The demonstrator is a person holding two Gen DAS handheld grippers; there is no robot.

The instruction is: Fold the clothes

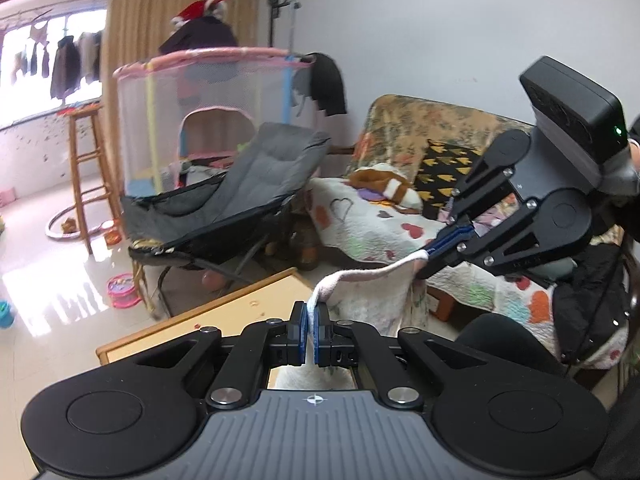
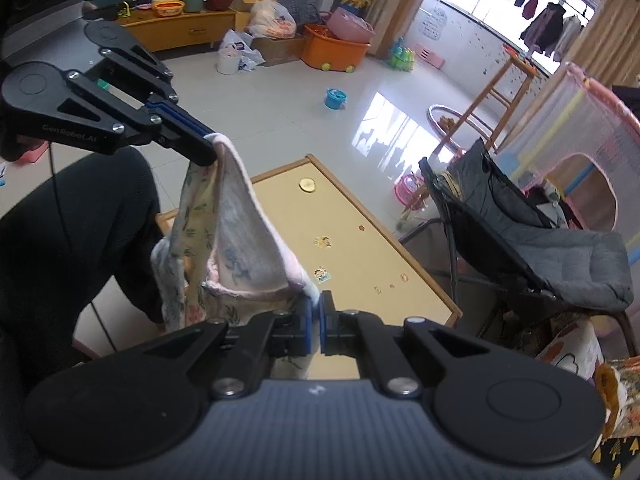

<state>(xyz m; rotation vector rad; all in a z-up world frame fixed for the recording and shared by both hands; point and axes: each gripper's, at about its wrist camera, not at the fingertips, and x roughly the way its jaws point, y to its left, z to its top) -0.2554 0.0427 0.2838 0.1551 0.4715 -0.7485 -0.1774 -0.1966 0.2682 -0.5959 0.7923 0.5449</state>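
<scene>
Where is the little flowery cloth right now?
The little flowery cloth hangs in the air above the wooden table, pinched between the left gripper and right gripper.

The lower part of the small floral garment (image 2: 224,240) drops behind the right gripper (image 2: 315,312) at 6 o'clock, so its hem cannot be seen. In the left wrist view the left gripper (image 1: 310,320) hides the garment's near folds. The low wooden table (image 2: 360,248) is cut by that gripper body at 6 o'clock. The stickers (image 2: 322,242) on it are too small to read. A person's dark-clothed leg (image 2: 80,220) runs off at 9 o'clock.
</scene>
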